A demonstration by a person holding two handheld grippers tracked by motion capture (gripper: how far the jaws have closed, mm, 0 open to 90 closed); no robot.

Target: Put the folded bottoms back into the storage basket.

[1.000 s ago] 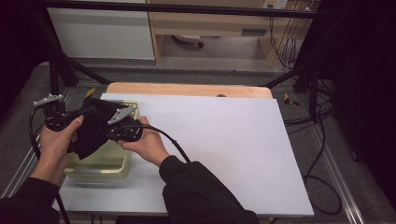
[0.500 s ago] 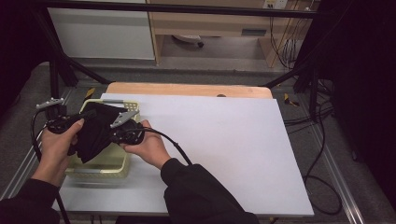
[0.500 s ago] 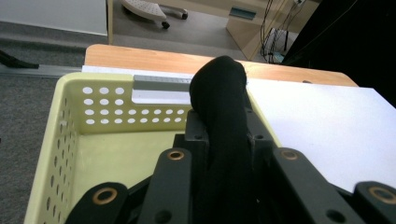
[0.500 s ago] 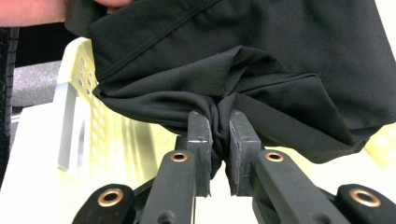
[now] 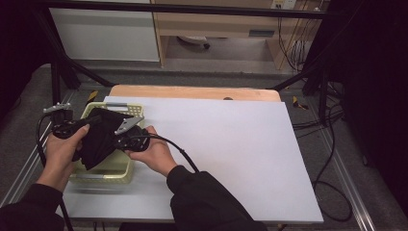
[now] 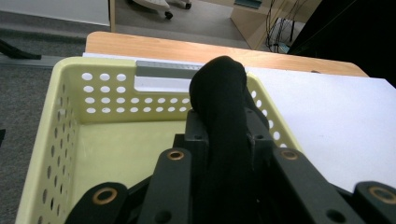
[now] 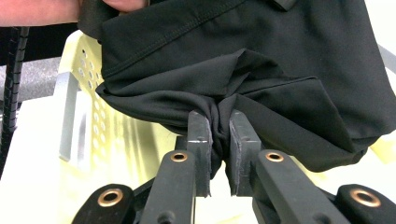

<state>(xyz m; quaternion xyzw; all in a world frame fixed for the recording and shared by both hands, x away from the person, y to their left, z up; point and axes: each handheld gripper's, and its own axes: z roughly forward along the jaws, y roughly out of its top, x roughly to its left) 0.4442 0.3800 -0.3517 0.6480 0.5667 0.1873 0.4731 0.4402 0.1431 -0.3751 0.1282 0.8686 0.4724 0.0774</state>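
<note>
A black cloth point(image 5: 98, 137) hangs bunched over a pale yellow perforated basket point(image 5: 103, 174) at the table's left. My left gripper point(image 5: 79, 129) holds one side of it; in the left gripper view its jaws are shut on a thick fold of the black cloth point(image 6: 223, 116) above the basket point(image 6: 65, 140). My right gripper point(image 5: 115, 139) holds the other side; in the right gripper view its pads point(image 7: 201, 135) pinch a gathered tuck of the cloth point(image 7: 261, 56), with the basket point(image 7: 93, 107) behind.
A white sheet point(image 5: 231, 149) covers the table to the right of the basket, with a wooden edge point(image 5: 192, 91) at the back. Cables point(image 5: 332, 144) lie on the floor at right. A black frame post point(image 5: 55, 72) stands at the back left.
Both hands and the cloth have shifted slightly toward the far end of the basket. Both grips stay the same.
</note>
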